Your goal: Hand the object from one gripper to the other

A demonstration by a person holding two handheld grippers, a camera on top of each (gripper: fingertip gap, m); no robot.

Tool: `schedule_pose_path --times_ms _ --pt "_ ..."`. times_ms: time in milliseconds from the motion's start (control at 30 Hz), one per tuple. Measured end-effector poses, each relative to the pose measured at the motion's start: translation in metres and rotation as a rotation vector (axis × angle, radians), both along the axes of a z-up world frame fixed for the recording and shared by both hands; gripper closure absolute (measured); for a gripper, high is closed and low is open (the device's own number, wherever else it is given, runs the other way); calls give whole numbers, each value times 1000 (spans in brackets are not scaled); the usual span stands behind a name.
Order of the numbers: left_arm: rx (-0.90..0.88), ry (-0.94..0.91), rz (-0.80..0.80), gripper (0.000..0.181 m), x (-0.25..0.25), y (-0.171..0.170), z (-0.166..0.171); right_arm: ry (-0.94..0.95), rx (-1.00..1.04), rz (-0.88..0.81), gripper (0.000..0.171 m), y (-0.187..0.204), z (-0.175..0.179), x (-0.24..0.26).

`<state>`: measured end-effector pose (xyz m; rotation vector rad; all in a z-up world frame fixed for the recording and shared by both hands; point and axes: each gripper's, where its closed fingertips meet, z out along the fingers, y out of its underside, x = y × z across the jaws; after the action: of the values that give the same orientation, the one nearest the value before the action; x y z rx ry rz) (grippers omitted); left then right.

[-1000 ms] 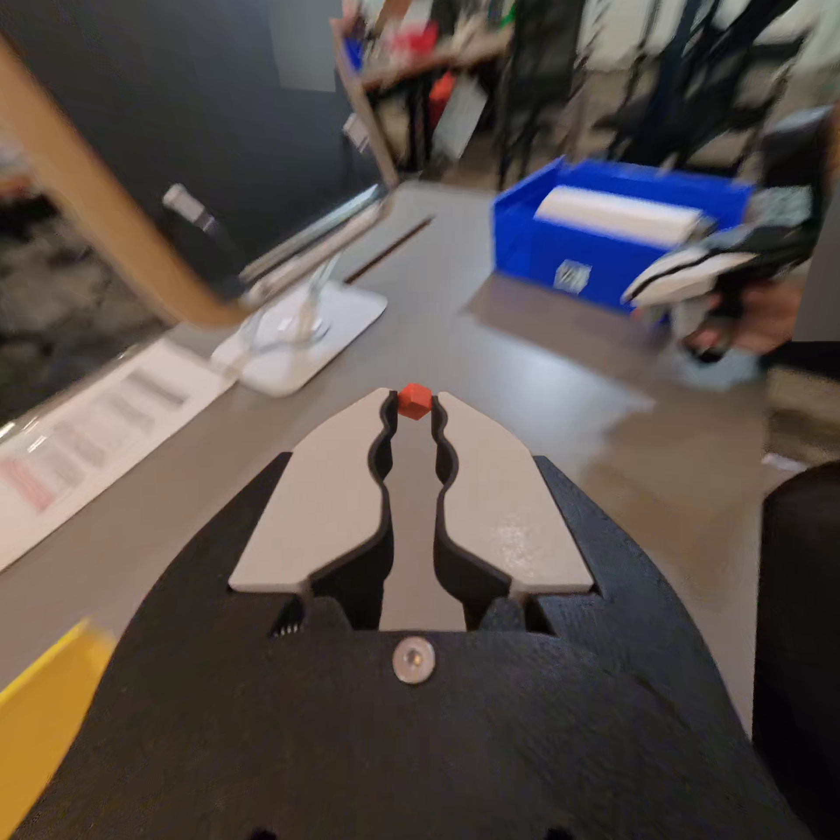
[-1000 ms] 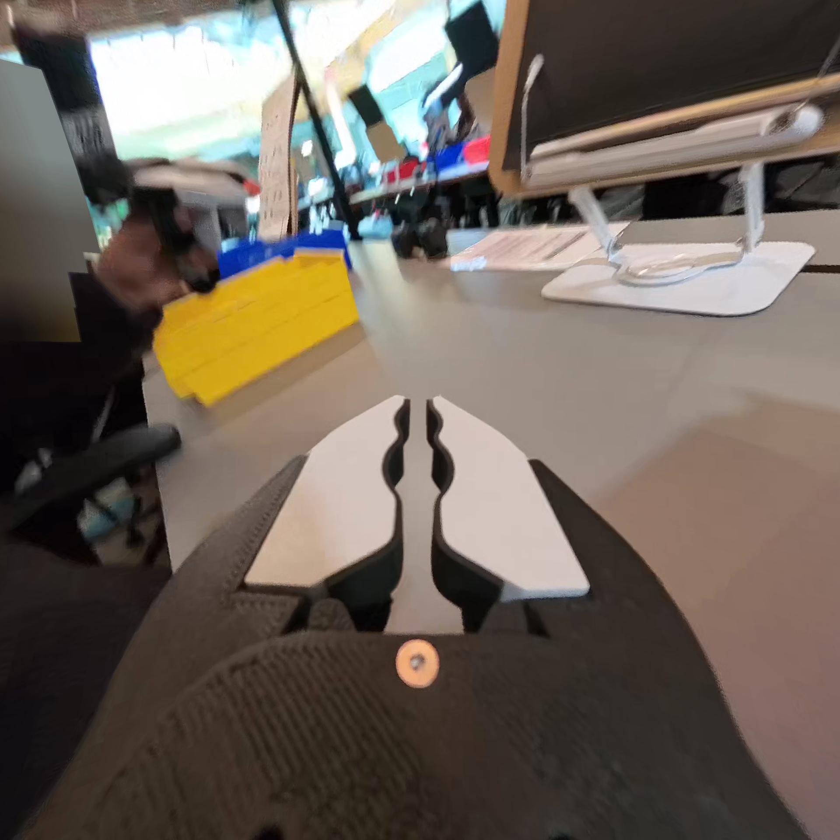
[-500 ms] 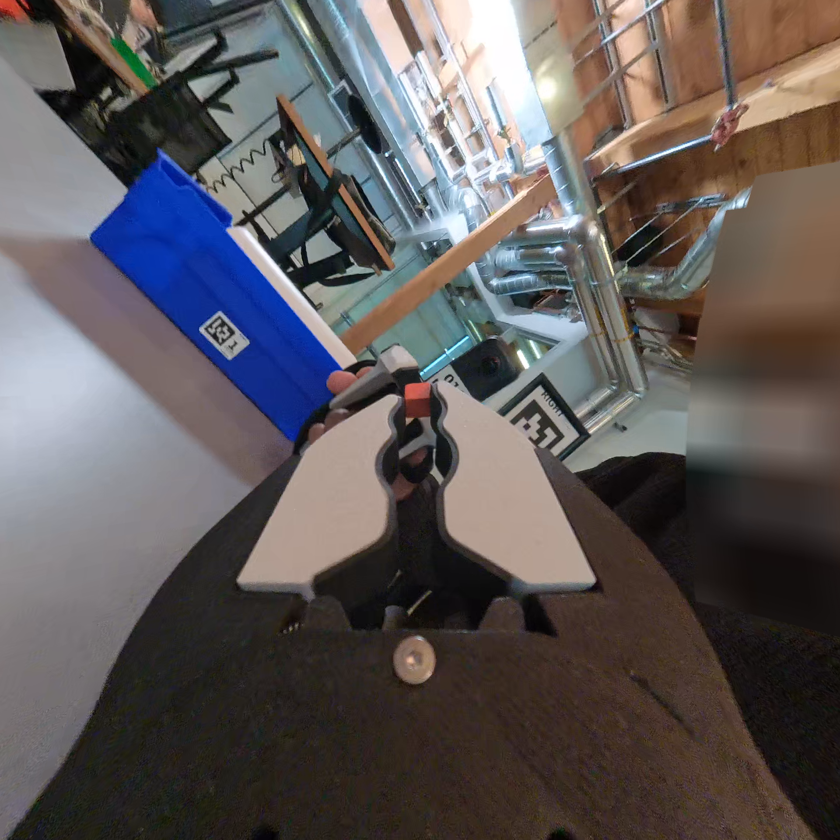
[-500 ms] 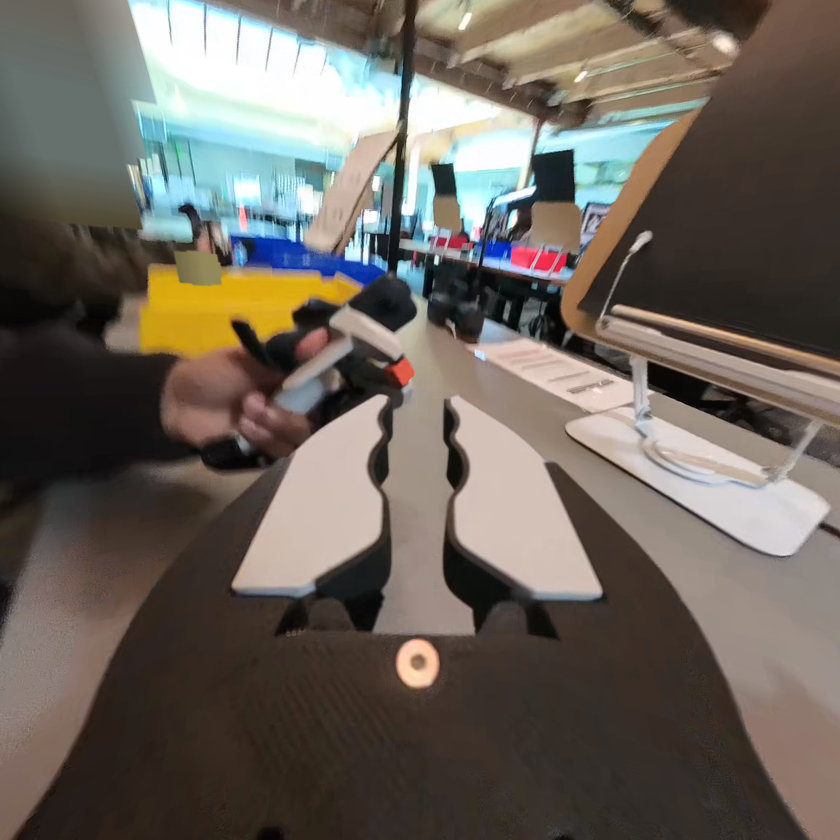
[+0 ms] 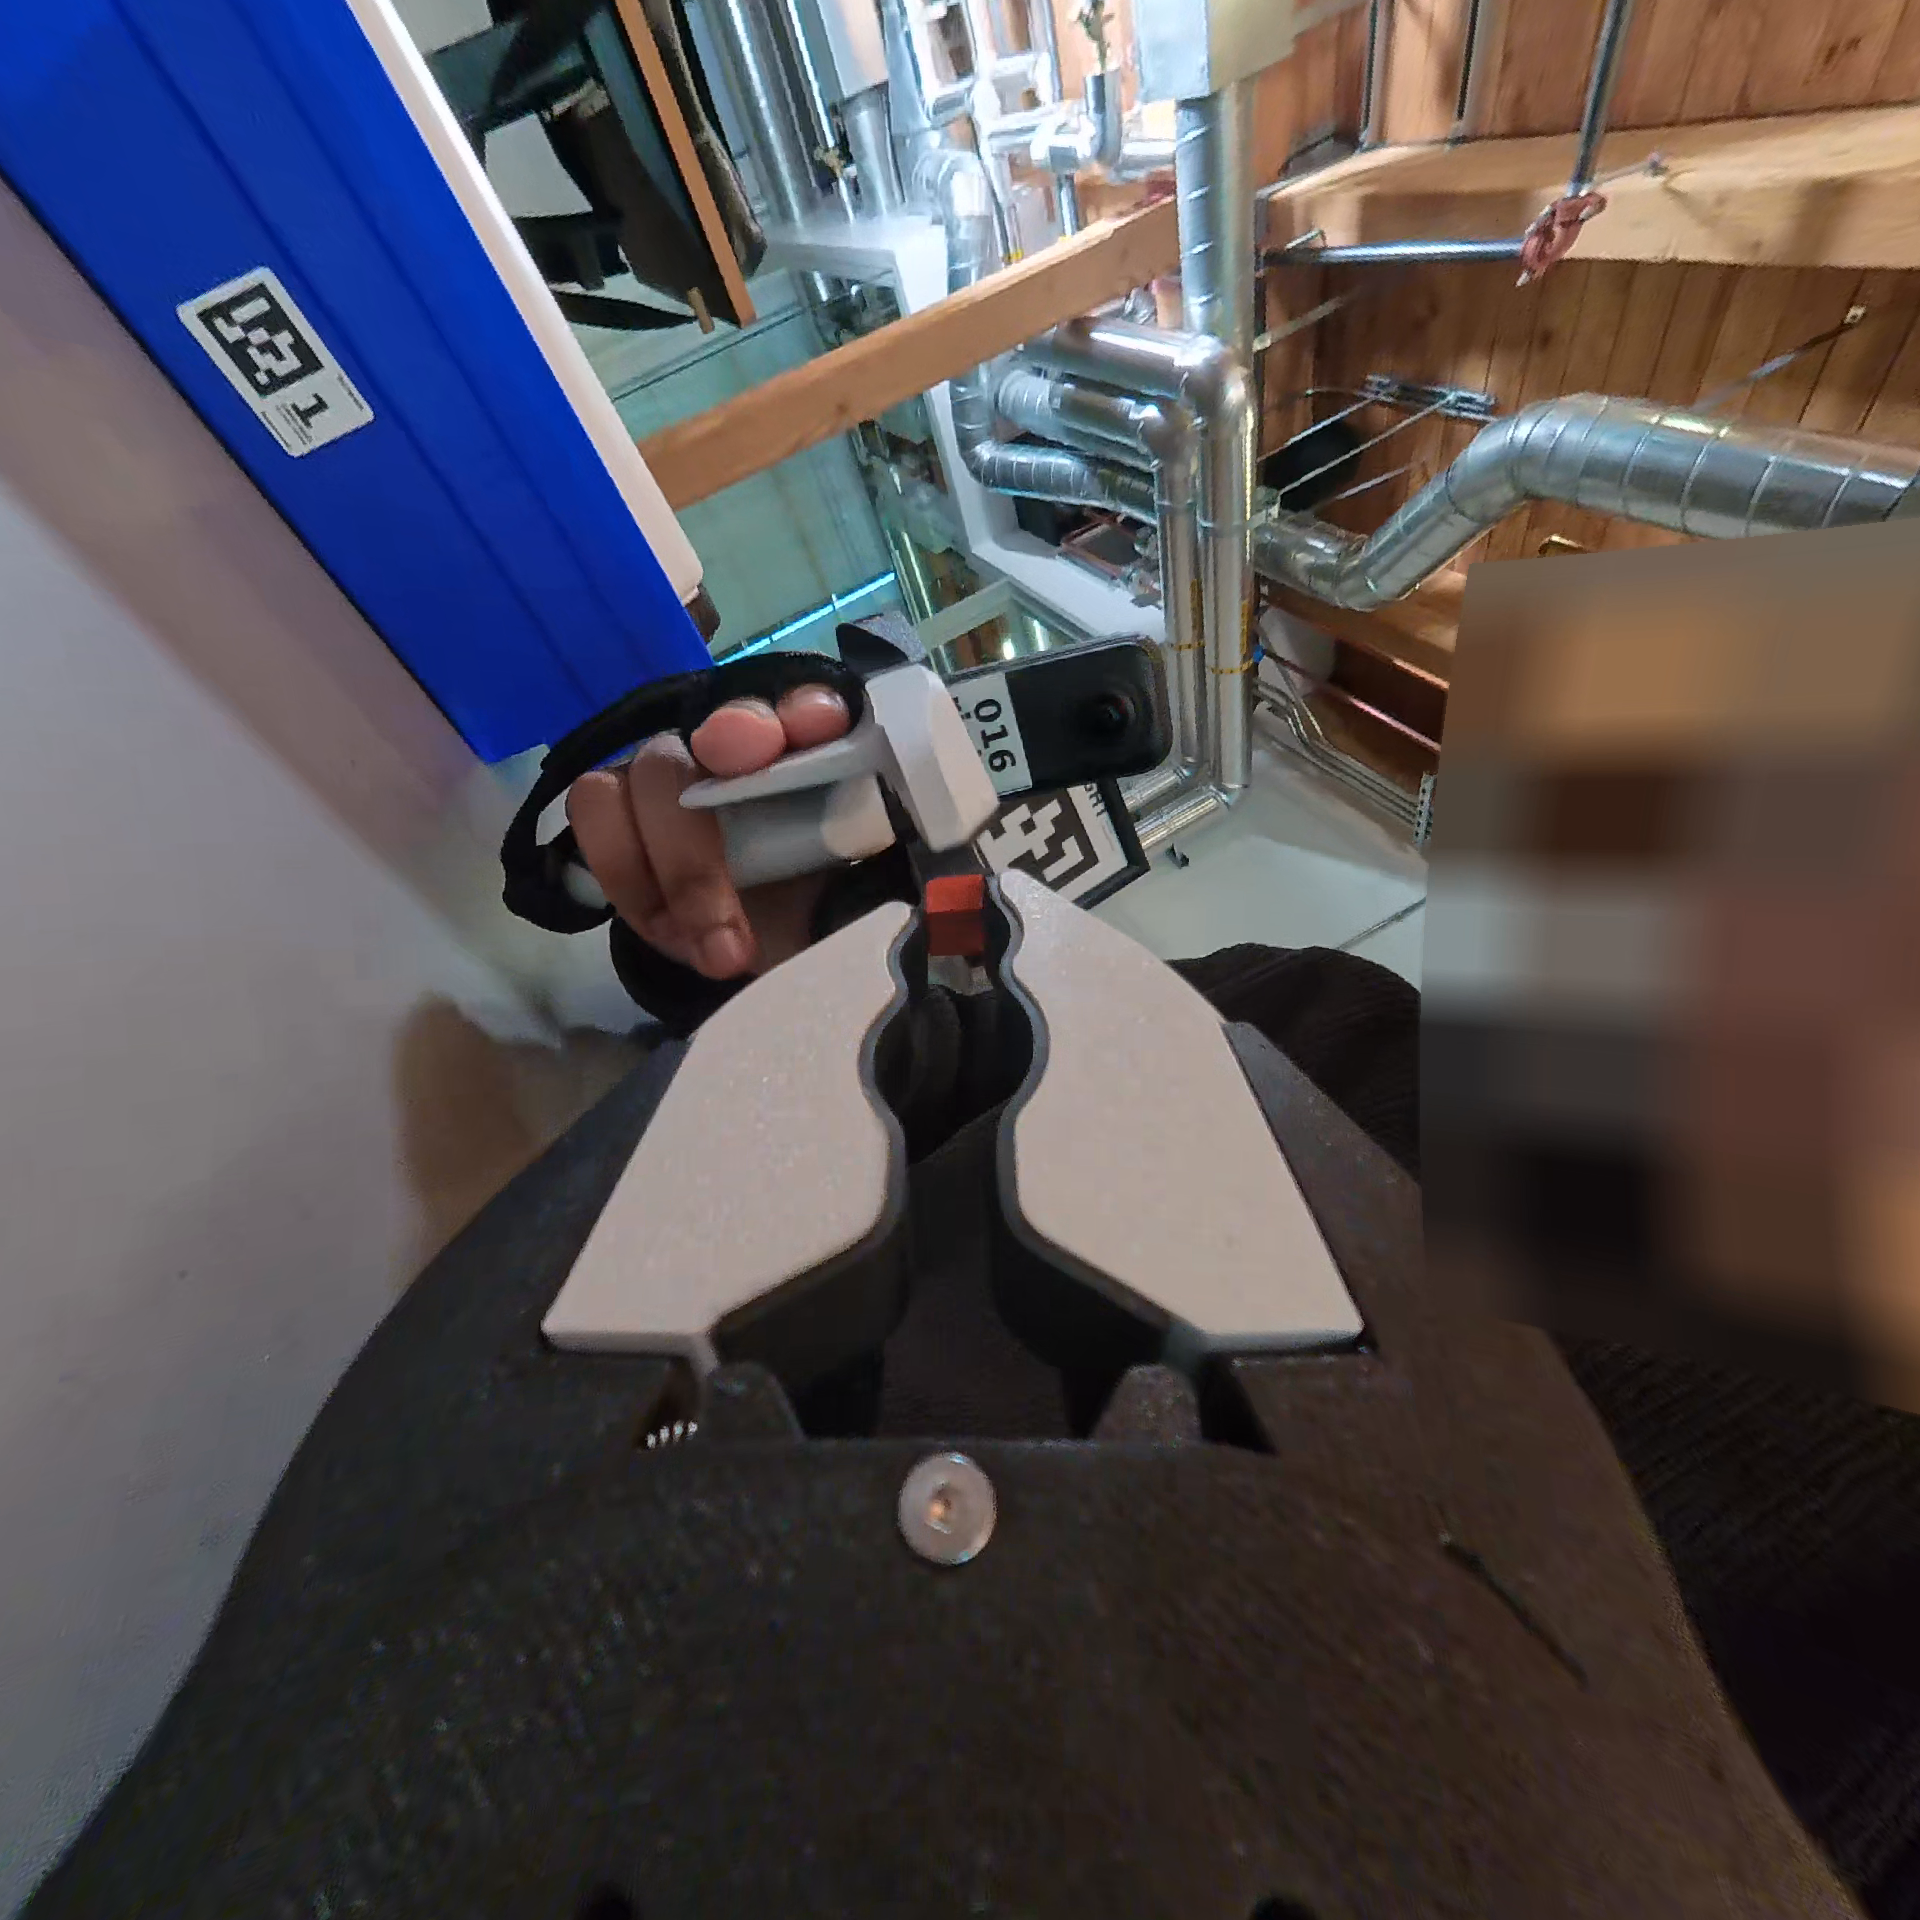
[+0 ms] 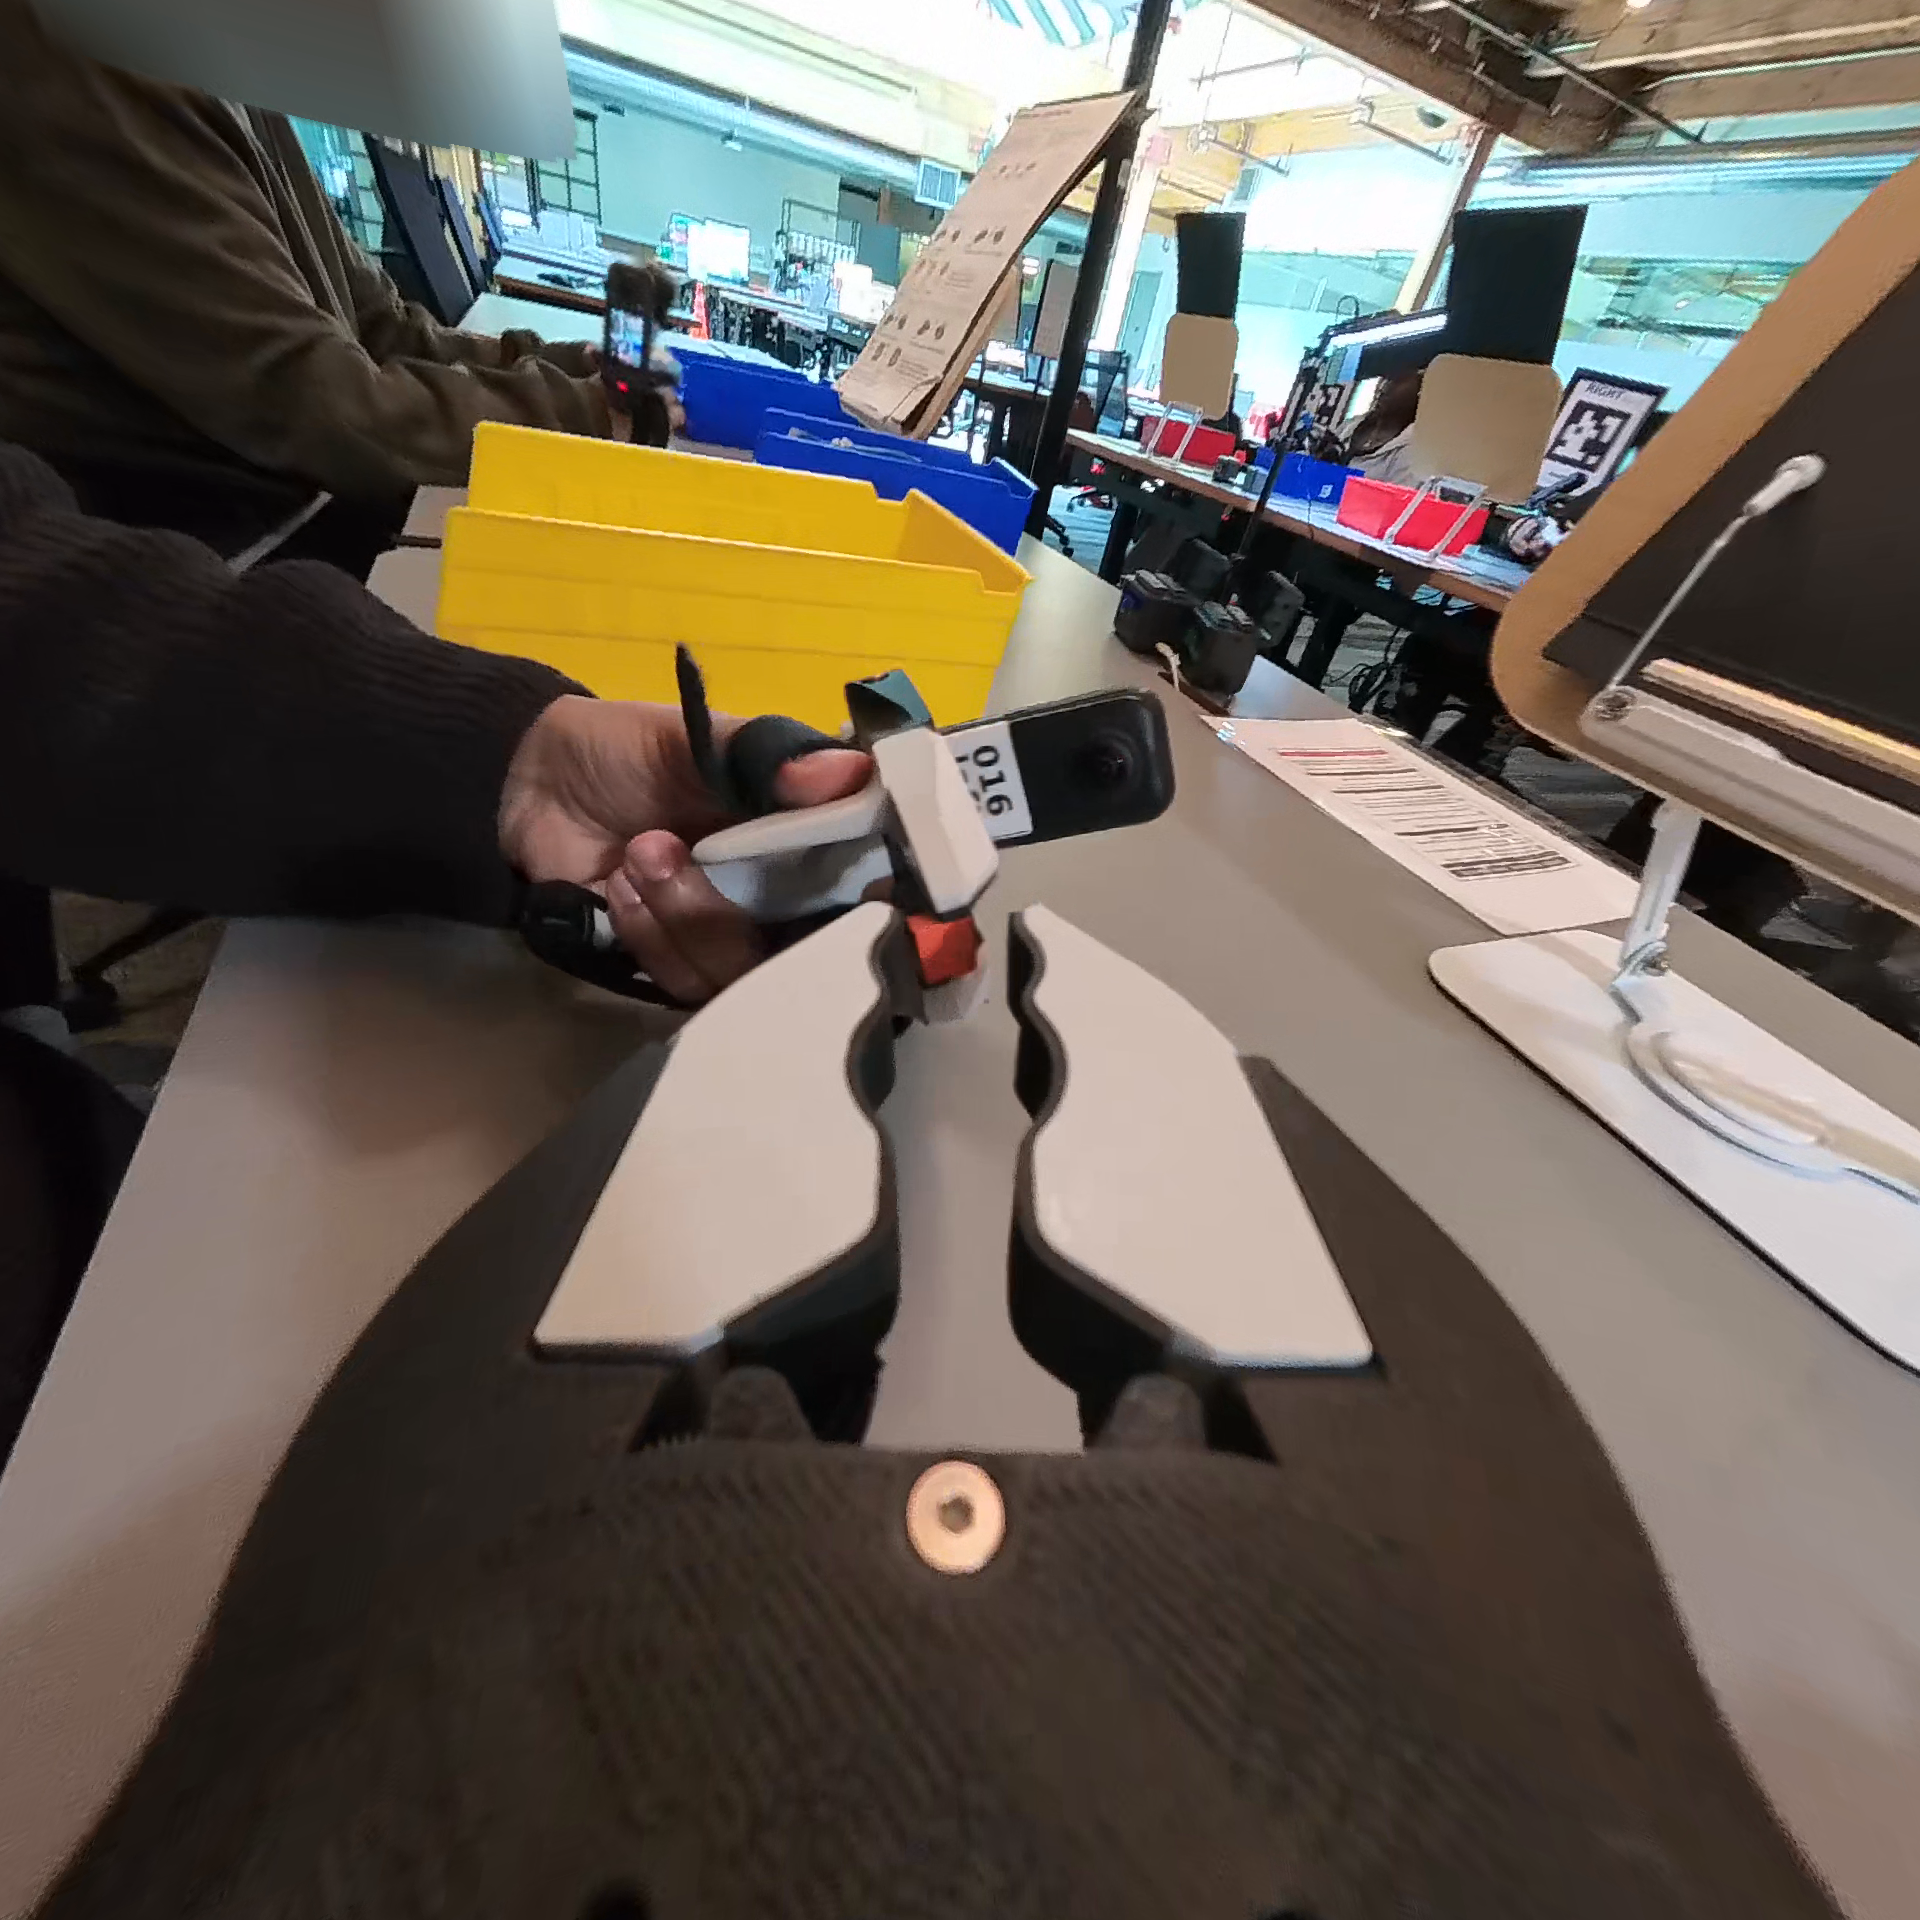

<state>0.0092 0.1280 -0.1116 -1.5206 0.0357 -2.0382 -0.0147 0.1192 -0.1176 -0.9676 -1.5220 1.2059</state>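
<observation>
While pinched, small matte cube [image 5: 956, 928]

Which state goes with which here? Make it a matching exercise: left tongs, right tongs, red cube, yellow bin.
Things:
1. left tongs
2. right tongs
3. red cube
4. yellow bin

States:
A. open, tips either side of the cube
B. standing on the table
C. shut on the cube
D. pinched between two tips

Pairs: 1-C, 2-A, 3-D, 4-B
</observation>
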Motion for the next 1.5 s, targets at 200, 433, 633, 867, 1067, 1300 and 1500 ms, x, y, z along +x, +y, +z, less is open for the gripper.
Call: schedule_pose_path --times_ms 200,433,633,867,1067,1300,1500 --pt "19 45 48 167 -5 5 -6 -35 26 -36 159 2 -5 -3" --pt "51 42 168 150 -21 17 -2 36 -186 -47 159 20 12 5" --pt "124 287 286 140 -25 23 -11 61 -497 -16 159 43 18 10" --pt "174 323 375 110 -30 23 -2 -19 -458 -92 159 65 -11 5" --pt "241 393 439 110 -35 25 4 -7 -519 -119 159 62 -12 0" --pt "356 695 573 89 -50 36 -11 -19 -525 -143 159 44 -14 -4" --pt "474 811 628 76 -45 36 -10 -46 -830 -1 159 23 -6 -6"
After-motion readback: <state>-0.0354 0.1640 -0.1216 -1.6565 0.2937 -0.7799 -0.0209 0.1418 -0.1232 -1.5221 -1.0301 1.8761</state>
